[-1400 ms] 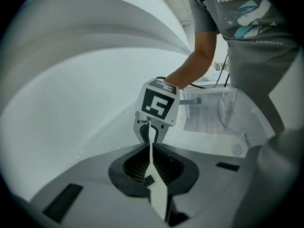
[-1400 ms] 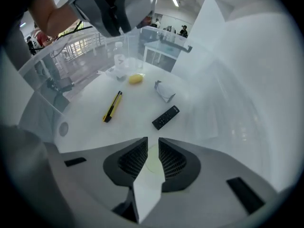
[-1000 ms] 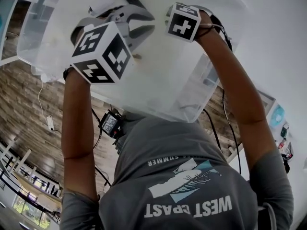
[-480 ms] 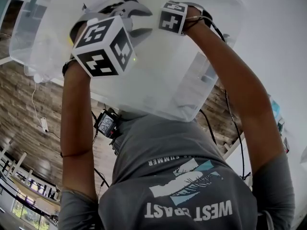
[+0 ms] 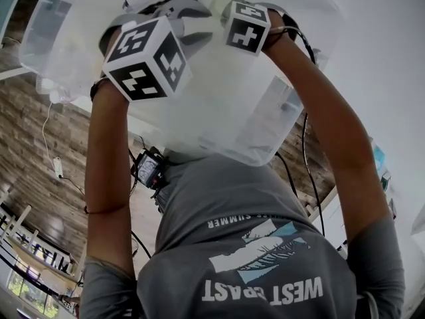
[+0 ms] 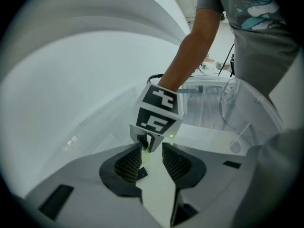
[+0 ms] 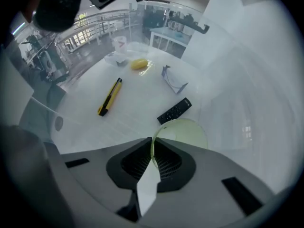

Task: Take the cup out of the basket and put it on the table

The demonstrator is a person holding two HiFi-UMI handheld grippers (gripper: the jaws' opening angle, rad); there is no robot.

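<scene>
Both grippers reach down into the clear plastic basket (image 5: 265, 111). The right gripper (image 7: 153, 151) is shut on the rim of a pale green translucent cup (image 7: 185, 129), whose thin edge runs between its pads. In the head view the cup is hidden behind the marker cubes. My left gripper (image 6: 152, 163) is open. Its jaws have just been opening, and only a pale surface shows in the gap, which neither pad presses. It points at the right gripper's cube (image 6: 156, 115), just ahead of its tips.
Beyond the cup, on the white surface, lie a black remote (image 7: 174, 110), a yellow and black cutter (image 7: 109, 96), a yellow rounded object (image 7: 138, 64) and a folded clear piece (image 7: 173, 82). The white table (image 5: 385, 58) runs to the basket's right. Wooden floor lies below left.
The right gripper's cube has shifted slightly left, toward the left gripper. The left gripper has stayed about where it was.
</scene>
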